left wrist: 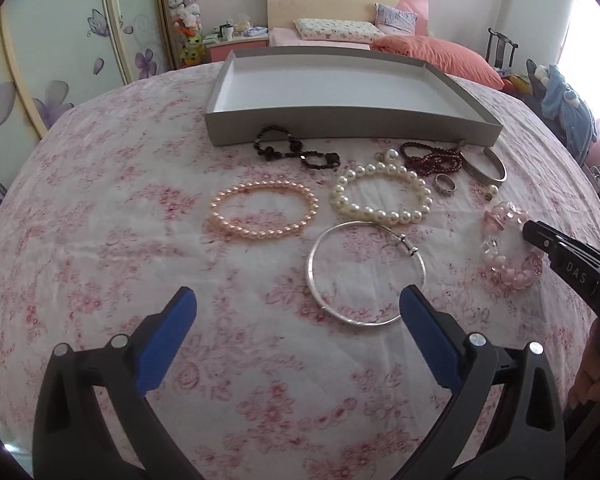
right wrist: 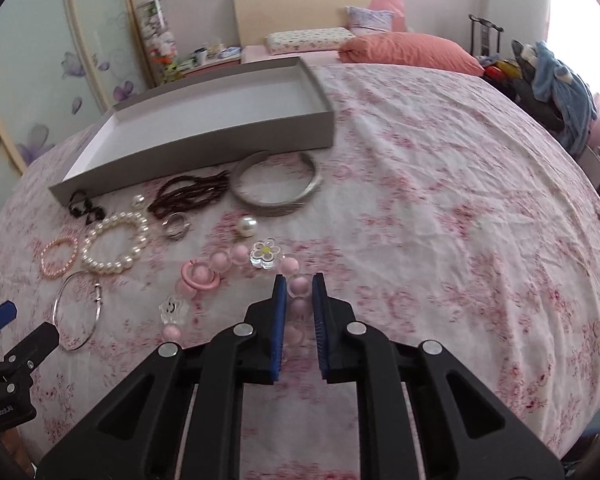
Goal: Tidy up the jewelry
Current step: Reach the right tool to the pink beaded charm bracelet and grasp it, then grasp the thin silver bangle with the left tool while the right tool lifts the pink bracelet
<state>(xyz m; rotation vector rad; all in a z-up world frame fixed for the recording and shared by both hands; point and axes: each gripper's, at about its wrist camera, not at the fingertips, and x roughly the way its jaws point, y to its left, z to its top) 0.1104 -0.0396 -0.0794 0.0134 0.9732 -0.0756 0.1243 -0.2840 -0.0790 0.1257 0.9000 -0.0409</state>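
Note:
An empty grey tray (left wrist: pixel 352 130) (right wrist: pixel 204 152) lies at the back of the floral tablecloth. In front of it lie a black bead bracelet (left wrist: pixel 296 152), a dark red bead strand (left wrist: pixel 432 158), a white pearl bracelet (left wrist: pixel 380 194) (right wrist: pixel 114 246), a pink pearl bracelet (left wrist: pixel 264 212) and a thin silver bangle (left wrist: pixel 364 272) (right wrist: pixel 78 312). My left gripper (left wrist: pixel 298 304) is open and empty, just before the bangle. My right gripper (right wrist: pixel 300 286) (left wrist: pixel 540 236) is shut on the pink bead charm bracelet (right wrist: pixel 236 272) (left wrist: pixel 508 248), which still rests on the cloth.
A wide silver cuff (right wrist: pixel 276 188) (left wrist: pixel 484 166), a silver ring (right wrist: pixel 176 226) (left wrist: pixel 446 184) and a loose pearl earring (right wrist: pixel 246 226) lie near the tray's right end. A bed with pillows (left wrist: pixel 420 46) stands behind the table.

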